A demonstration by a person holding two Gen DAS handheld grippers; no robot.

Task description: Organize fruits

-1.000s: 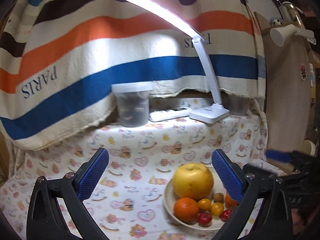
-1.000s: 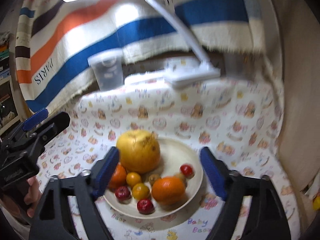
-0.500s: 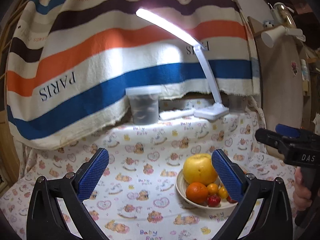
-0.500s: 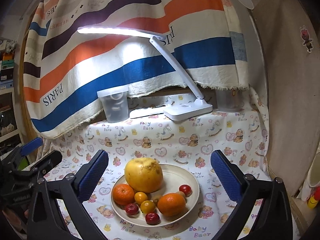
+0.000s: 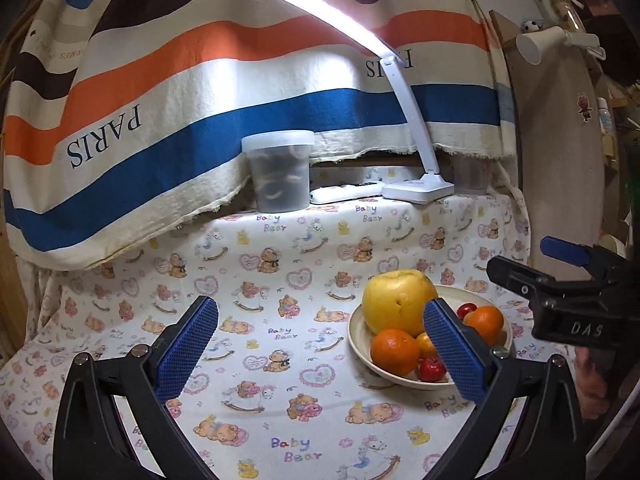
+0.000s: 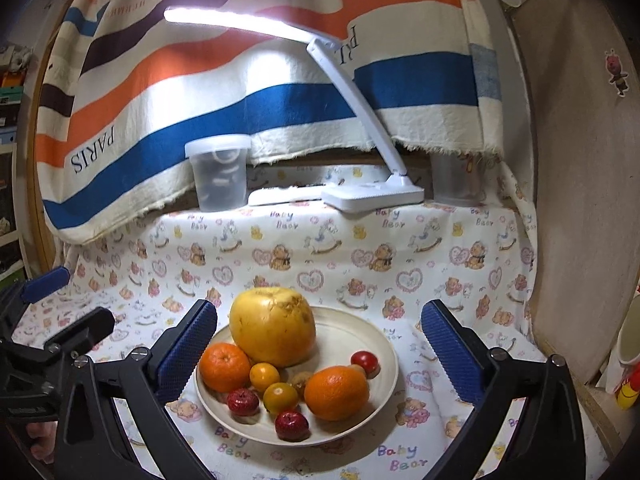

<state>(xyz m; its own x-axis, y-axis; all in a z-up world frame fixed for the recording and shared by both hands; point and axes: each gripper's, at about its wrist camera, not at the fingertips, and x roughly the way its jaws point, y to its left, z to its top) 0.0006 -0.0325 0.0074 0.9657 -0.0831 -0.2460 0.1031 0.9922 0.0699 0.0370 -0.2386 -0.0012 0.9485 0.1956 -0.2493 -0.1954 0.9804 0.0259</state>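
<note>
Left wrist view: left gripper spread wide, holding nothing, above the bear-print cotton cloth. Round cream plate right of its right finger, carrying a large dimpled yellow pomelo.

Right wrist view: right gripper released, empty; plate between its fingers. Two glossy oranges, small yellow citrus, waxy red fruits, possibly a kiwi, partly hidden. All fruit lies gathered on the plate: sorted already, or awaiting sorting

A big yellow round fruit, two orange ones and small red ones are seen on a cream round plate. The white bench cloth is printed with little bears and pink hearts. Blue pads are seen on the black right claw.
</note>
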